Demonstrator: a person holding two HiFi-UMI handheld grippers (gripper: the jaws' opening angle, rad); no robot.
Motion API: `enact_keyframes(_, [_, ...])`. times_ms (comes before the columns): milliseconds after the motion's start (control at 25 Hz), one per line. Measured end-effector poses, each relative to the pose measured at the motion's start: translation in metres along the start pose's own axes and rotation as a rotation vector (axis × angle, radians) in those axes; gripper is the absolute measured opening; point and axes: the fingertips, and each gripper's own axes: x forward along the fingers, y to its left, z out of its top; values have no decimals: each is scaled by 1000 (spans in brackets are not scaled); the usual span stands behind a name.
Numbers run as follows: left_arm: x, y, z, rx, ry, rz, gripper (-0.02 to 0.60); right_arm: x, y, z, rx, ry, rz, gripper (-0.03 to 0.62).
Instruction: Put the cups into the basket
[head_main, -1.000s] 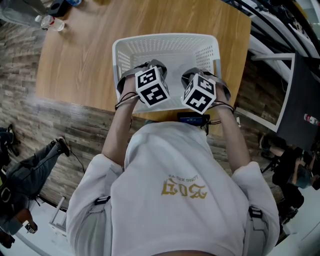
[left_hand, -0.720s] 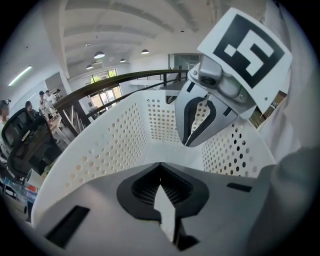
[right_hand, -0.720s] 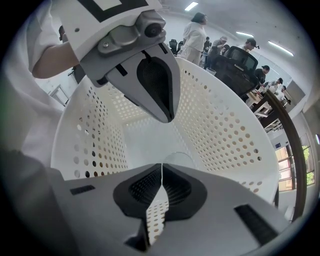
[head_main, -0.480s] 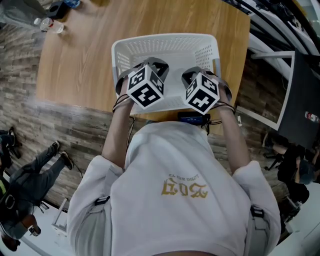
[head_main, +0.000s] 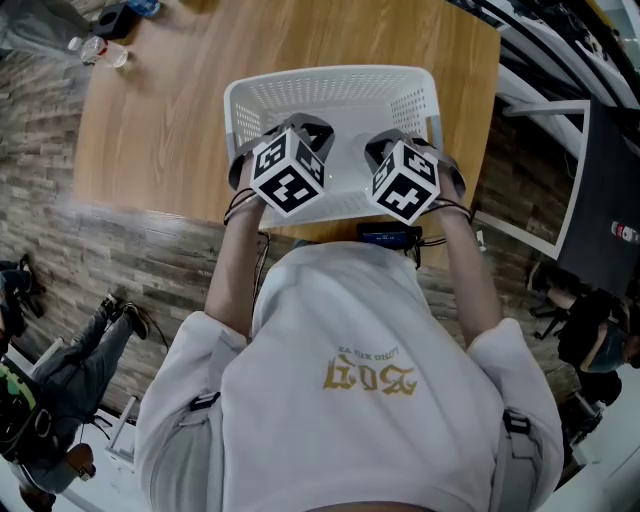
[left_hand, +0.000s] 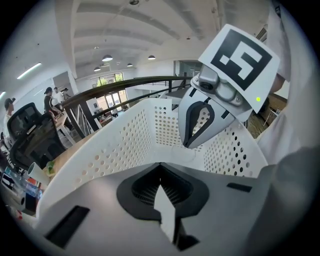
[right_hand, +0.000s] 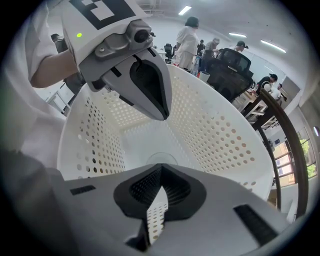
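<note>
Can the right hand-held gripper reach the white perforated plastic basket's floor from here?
Probably yes. The right hand-held gripper hangs over the open white perforated plastic basket, nothing shows between them, and the left hand-held gripper sits aside.

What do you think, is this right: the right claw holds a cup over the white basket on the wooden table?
No: the right claw holds nothing, as the right gripper view shows. It does hang over the white basket on the wooden table.
</note>
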Motion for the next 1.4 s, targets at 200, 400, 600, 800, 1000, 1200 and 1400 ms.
enact_keyframes(200, [-2,1,2,-8,-14,10,8,-2,-2,1,4,-10,-11,11])
enact_keyframes(400, [-12,-1,12,-28,-84,13,8,-7,-5,6,33,-67,-39,11])
enact_keyframes(600, [-18,-2,15,-38,-108,29,8,-9,-3,7,37,-82,-55,11])
enact_keyframes(800, [-29,1,21,-93,-150,56,8,-23,-9,13,101,-161,-82,11])
enact_keyframes(1000, [-45,10,25,-167,-235,86,8,-40,-21,25,152,-288,-163,11])
enact_keyframes(1200, [-59,18,28,-229,-313,130,8,-47,-23,29,204,-349,-191,11])
enact_keyframes(1400, [-71,23,31,-269,-375,172,7,-53,-22,31,243,-393,-195,11])
